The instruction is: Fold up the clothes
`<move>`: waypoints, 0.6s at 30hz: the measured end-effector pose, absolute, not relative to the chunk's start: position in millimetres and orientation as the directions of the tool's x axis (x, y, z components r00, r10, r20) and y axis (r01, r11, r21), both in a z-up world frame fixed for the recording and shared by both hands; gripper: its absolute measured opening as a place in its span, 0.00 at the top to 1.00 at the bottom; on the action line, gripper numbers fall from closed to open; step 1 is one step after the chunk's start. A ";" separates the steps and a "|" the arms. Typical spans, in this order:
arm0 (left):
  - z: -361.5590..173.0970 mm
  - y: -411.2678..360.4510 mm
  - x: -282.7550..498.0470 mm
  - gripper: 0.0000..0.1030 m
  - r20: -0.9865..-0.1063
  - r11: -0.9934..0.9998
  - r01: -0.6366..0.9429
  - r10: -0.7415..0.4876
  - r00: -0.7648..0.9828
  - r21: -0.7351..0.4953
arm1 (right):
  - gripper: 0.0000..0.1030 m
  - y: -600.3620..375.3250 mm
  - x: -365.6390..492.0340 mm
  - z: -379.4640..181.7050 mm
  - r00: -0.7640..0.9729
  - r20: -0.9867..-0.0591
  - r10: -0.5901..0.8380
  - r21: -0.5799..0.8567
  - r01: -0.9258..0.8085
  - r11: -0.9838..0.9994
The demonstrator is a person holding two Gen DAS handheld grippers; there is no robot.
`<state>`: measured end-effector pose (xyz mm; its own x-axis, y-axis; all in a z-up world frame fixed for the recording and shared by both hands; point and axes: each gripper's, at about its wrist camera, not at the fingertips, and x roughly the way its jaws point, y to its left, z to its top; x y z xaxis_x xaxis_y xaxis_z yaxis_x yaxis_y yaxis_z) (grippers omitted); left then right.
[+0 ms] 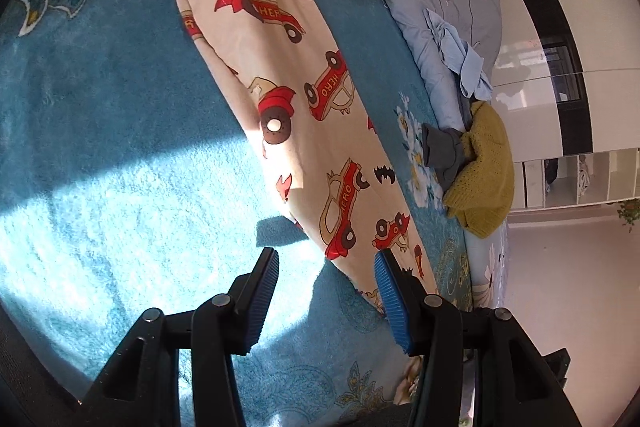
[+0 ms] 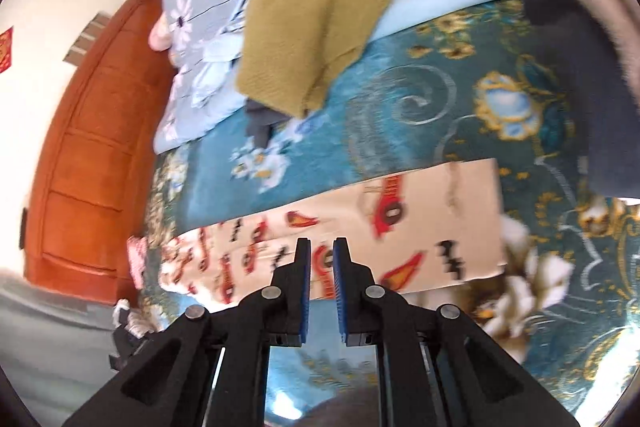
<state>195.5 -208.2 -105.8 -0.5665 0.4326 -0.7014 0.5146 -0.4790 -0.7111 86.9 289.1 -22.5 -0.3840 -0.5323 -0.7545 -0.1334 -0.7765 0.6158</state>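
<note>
Both tongs hover over the car-print pants (image 1: 304, 115): left tongs (image 1: 326, 267) spread wide, right tongs (image 2: 322, 255) nearly closed, empty.

Left of the trousers (image 1: 280, 75) the blue blanket (image 1: 100, 127) lies bare and broad, giving the left tool (image 1: 326, 259) open passage between its spread jaws and the cloth edge. To the right, only a narrow strip of blanket separates the trousers from the quilt (image 1: 452, 7), where a yellow knit (image 1: 484, 171) and a grey garment (image 1: 442, 151) are heaped. In the right wrist view a dark garment (image 2: 592, 79) blocks the far corner beyond the trousers' end.
</note>
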 end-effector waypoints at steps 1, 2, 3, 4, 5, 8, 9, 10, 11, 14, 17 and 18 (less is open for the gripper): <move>-110.0 -215.1 192.9 0.48 -0.700 -0.469 0.522 0.428 -0.571 -0.712 | 0.82 267.3 81.7 -23.1 -0.360 -0.740 -0.568 0.637 -0.103 -0.764; -114.2 -221.9 189.4 0.48 -0.698 -0.457 0.529 0.429 -0.574 -0.716 | 0.77 245.8 77.4 -24.8 -0.333 -0.728 -0.600 0.654 -0.074 -0.753; -117.3 -229.2 186.4 0.48 -0.686 -0.438 0.528 0.434 -0.584 -0.727 | 0.75 226.4 78.4 -33.3 -0.299 -0.731 -0.613 0.654 -0.052 -0.754; -120.2 -236.5 183.5 0.48 -0.673 -0.419 0.527 0.439 -0.595 -0.739 | 0.74 206.9 79.3 -41.9 -0.265 -0.734 -0.625 0.654 -0.031 -0.756; -123.2 -243.8 180.5 0.48 -0.661 -0.400 0.526 0.444 -0.606 -0.751 | 0.74 187.5 80.3 -50.4 -0.230 -0.737 -0.636 0.655 -0.009 -0.756; -129.9 -262.5 172.8 0.48 -0.625 -0.354 0.516 0.456 -0.633 -0.780 | 0.74 129.2 83.1 -76.1 -0.124 -0.742 -0.659 0.658 0.056 -0.751; -132.2 -264.8 168.3 0.48 -0.620 -0.354 0.510 0.469 -0.629 -0.784 | 0.74 109.8 84.1 -84.6 -0.088 -0.743 -0.664 0.659 0.078 -0.748; -134.5 -266.7 163.4 0.48 -0.616 -0.355 0.504 0.483 -0.623 -0.788 | 0.71 90.3 85.0 -93.1 -0.052 -0.743 -0.667 0.661 0.099 -0.744; -136.8 -268.5 158.6 0.47 -0.611 -0.356 0.498 0.496 -0.617 -0.791 | 0.67 70.9 86.0 -101.7 -0.015 -0.743 -0.670 0.663 0.120 -0.739; -139.5 -267.1 143.1 0.47 -0.631 -0.412 0.478 0.521 -0.575 -0.776 | 0.65 37.4 81.7 -116.1 0.018 -0.757 -0.654 0.647 0.164 -0.744; -133.6 -268.5 127.7 0.47 -0.624 -0.456 0.427 0.542 -0.563 -0.781 | 0.65 31.6 68.2 -115.4 -0.011 -0.773 -0.635 0.623 0.177 -0.762; -131.2 -268.4 120.8 0.47 -0.620 -0.466 0.410 0.552 -0.558 -0.784 | 0.65 29.6 63.7 -115.2 -0.021 -0.778 -0.628 0.615 0.182 -0.767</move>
<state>120.8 -268.4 -131.2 -0.5578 0.5521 -0.6197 0.4095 -0.4664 -0.7841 63.7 29.6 -115.2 -0.0205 -0.6282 -0.7778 0.1818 -0.7673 0.6150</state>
